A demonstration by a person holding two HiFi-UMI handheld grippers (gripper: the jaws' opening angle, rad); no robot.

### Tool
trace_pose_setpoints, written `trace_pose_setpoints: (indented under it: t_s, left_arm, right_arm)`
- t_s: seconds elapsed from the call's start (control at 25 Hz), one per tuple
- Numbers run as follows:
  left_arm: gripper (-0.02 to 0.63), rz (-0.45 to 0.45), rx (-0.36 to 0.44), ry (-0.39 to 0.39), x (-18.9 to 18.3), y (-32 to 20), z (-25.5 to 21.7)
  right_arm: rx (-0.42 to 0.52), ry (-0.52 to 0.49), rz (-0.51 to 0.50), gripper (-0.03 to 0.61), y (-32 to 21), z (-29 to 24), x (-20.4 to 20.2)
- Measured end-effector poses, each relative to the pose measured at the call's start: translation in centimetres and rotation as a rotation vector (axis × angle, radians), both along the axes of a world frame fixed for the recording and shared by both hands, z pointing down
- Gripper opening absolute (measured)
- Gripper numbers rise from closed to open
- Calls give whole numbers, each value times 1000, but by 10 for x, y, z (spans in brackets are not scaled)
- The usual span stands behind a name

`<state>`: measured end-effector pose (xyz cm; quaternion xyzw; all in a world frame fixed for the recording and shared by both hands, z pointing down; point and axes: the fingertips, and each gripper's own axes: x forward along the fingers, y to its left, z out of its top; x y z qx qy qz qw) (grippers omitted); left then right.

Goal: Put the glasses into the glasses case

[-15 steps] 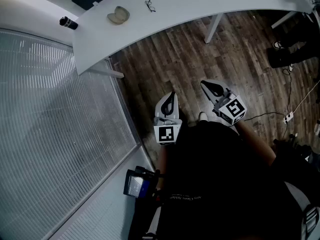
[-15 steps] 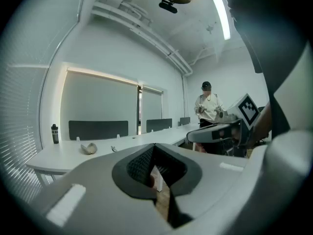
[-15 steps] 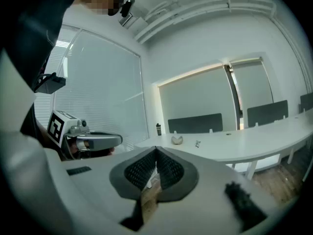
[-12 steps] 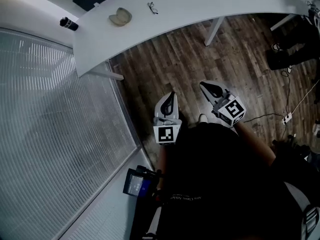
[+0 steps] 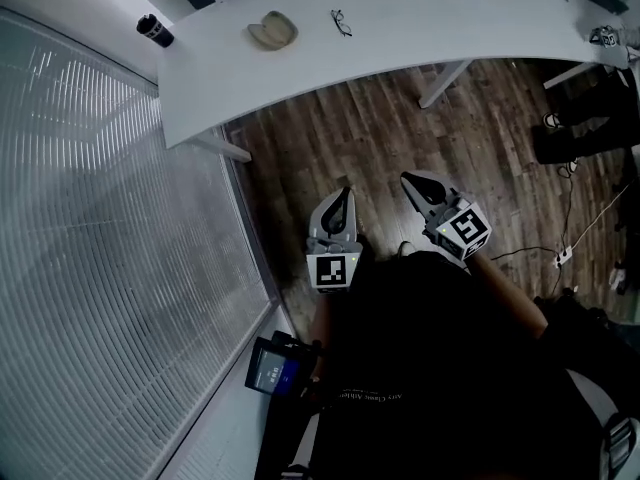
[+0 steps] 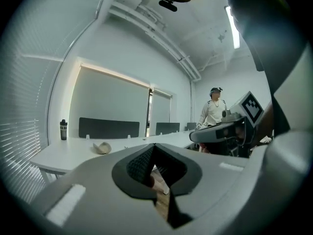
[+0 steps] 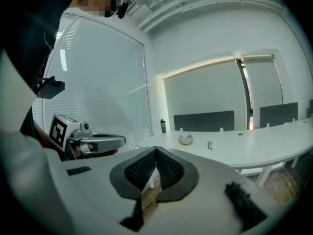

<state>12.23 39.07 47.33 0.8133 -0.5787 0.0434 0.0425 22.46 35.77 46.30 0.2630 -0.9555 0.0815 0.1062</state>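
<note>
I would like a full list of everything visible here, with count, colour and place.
curved white table: one, white, ahead
open beige glasses case: one, beige, on table
thin dark-framed glasses: one, dark, right of case
dark cylindrical bottle: one, black, beyond table's left end
wooden plank floor: one, brown, under table
slatted window blinds: one, grey-white, left side
left hand-held gripper: one, white-grey, shut, above floor
right hand-held gripper: one, white-grey, shut, above floor
</note>
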Motion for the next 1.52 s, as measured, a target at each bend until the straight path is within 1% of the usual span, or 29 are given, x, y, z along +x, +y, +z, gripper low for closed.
trace_pose_setpoints:
  t_s: [0.08,0.16,0.24,0.32,0.4,0.48,0.6,0.72,0.8,0.88,1.0,1.08,1.16,1.28,1.44,1.52]
  left_arm:
    - [7,-20,-42,18,-20,-2,7]
    - [6,-42,-89,72,-34,-2,11]
    - [6,-46,-111,94,-41,-2,16]
    - [6,-60,-113,104,-46,-3,21]
    - [6,-73,-110,98,-48,-5,25]
    - [6,-78,-105,62,-49,-12,29]
    - [6,-105,-105,67,-52,-23,25]
    - [6,-121,-132,80,-49,-28,22]
    - [7,-128,-147,72,-45,-36,24]
    - [6,-118,-145,59,-38,-47,25]
    - [6,-62,-127,34,-20,-61,29]
    - [7,-39,-140,3,-9,-69,34]
    - [6,-31,-152,-17,-1,-80,32]
    - [6,-17,-144,-52,5,-98,33]
    - [7,-11,-160,-54,19,-121,33]
    - [6,0,-164,-90,25,-131,36]
  right_arm:
    - [-1,3,4,8,-7,-4,-19]
    - [12,8,3,8,-8,-9,-35]
    - [28,14,-14,8,-4,-13,-46]
    - [28,13,-31,8,0,-12,-50]
    - [8,4,-37,8,-1,-7,-49]
    - [-17,-16,-35,8,-9,-3,-50]
    - [-17,-52,-45,8,-27,-10,-56]
    - [-23,-72,-62,8,-38,-16,-59]
    - [-24,-74,-74,8,-45,-12,-54]
    - [-22,-70,-77,8,-53,-5,-46]
    - [-47,-82,-51,8,-66,1,-33]
    - [-56,-89,-34,8,-77,4,-23]
    - [-58,-96,-20,8,-89,8,-11]
    - [-63,-110,5,8,-110,13,3]
    - [-62,-124,36,8,-141,17,24]
    - [-63,-132,47,8,-156,20,33]
